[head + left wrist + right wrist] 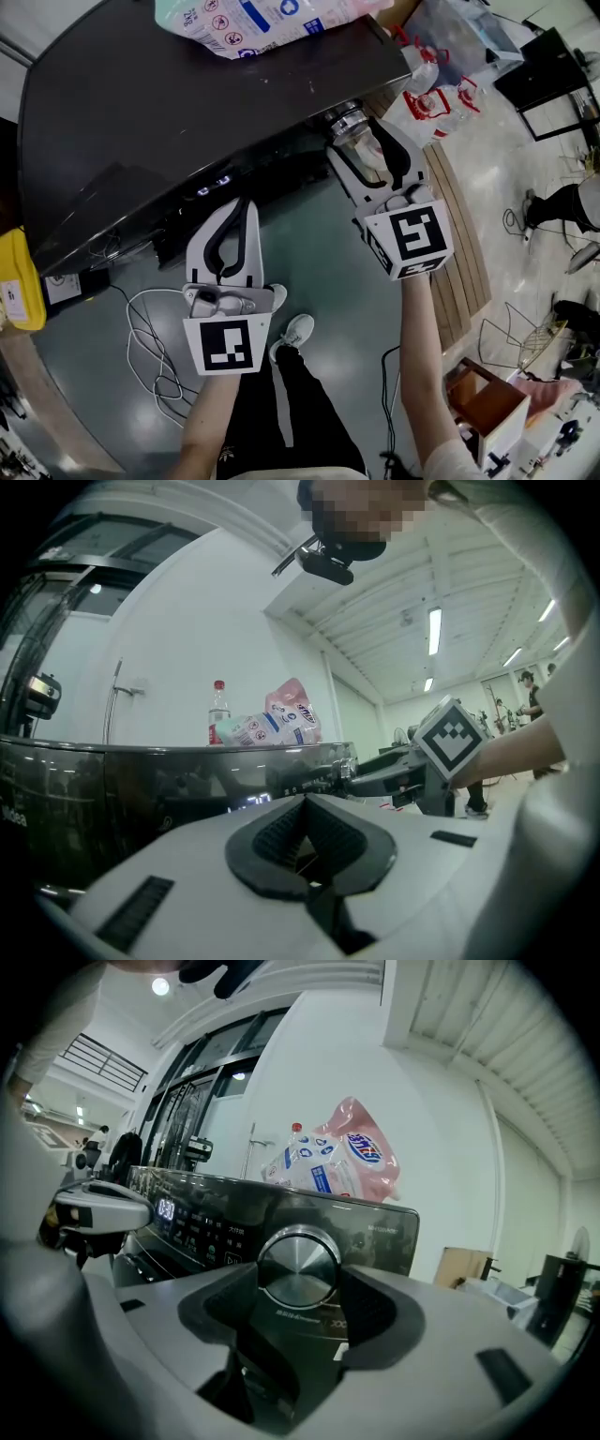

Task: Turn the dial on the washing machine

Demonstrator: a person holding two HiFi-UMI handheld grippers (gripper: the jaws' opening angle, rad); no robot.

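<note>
- The washing machine is dark and glossy. It fills the far left of the head view, its top seen from above and its front panel facing the person.
- The dial is a round chrome knob that sticks out of the front panel near the machine's right end.
- The right gripper points at the panel with its jaws standing wide and the dial between their tips.
- In the right gripper view the dial fills the space between the two dark pads. The pads lie against its rim on the left and right with no gap showing, so the gripper appears to hold the dial by its sides.
- The flat brushed face of the dial shows whole above the pads.
- The lit display and rows of small symbols run along the panel to the left of the dial.
- The left gripper is well to the left of the dial, just in front of the display, with its jaws together.
- In the left gripper view the ribbed pads meet and nothing is between them. The right gripper shows far off to the right, at the panel.
- A printed pouch lies on the machine's top at the far edge, above the dial, and a red-capped bottle is beside it.
- Cables trail across the floor on the near left.
</note>
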